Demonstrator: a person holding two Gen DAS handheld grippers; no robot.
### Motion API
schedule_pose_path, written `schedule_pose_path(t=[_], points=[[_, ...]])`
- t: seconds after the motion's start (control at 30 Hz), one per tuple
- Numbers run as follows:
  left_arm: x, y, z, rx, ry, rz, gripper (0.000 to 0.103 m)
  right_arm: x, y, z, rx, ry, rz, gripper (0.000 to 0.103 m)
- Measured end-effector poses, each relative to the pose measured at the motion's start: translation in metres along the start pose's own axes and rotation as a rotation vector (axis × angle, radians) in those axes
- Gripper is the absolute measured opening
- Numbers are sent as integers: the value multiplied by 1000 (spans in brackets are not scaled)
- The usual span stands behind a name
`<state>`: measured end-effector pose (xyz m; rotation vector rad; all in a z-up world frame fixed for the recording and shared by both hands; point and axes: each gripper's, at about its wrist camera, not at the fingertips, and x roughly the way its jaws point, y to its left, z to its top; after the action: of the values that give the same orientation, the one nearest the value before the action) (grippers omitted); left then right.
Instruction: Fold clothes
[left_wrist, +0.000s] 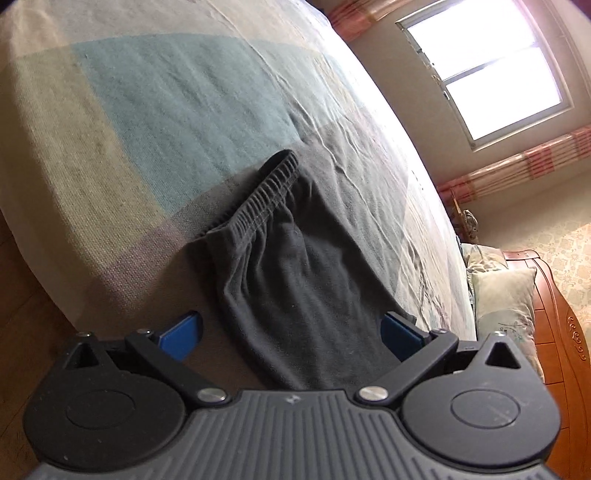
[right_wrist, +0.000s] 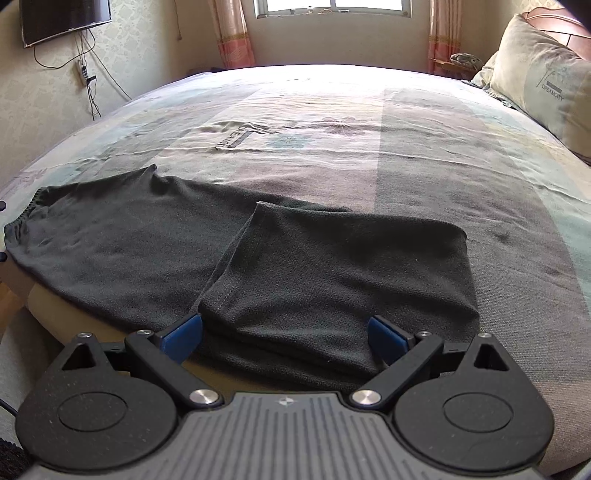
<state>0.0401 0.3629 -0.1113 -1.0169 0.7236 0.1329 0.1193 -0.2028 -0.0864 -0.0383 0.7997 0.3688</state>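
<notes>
The dark trousers lie lengthwise along the bed's near edge, folded leg end between the released right gripper's jaws, waistband ahead of the released left gripper.

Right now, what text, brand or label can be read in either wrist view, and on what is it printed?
"DREAMCITY": on the pillow at the head of the bed.
"DREAMCITY": on the bedsheet, running sideways.
The dark trousers show no print or tag.
Both grippers show only a small unreadable emblem.
</notes>
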Motion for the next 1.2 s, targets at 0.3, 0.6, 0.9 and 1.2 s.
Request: schedule_pose_path(t=[0.3,0.6,0.9,1.2], points=[[7,3,9,-9,-9,-29,102,-6,3,1,1,-11,-28,98],[10,11,15,-42,-33,-73,102,-8,4,0,-10,-14,-21,98],[10,26,-10,-96,-34,-226,102,-11,2,-1,-9,-20,-15,98],[16,13,12,-59,-74,-169,102,-9,7,1,-26,-11,-17,98]])
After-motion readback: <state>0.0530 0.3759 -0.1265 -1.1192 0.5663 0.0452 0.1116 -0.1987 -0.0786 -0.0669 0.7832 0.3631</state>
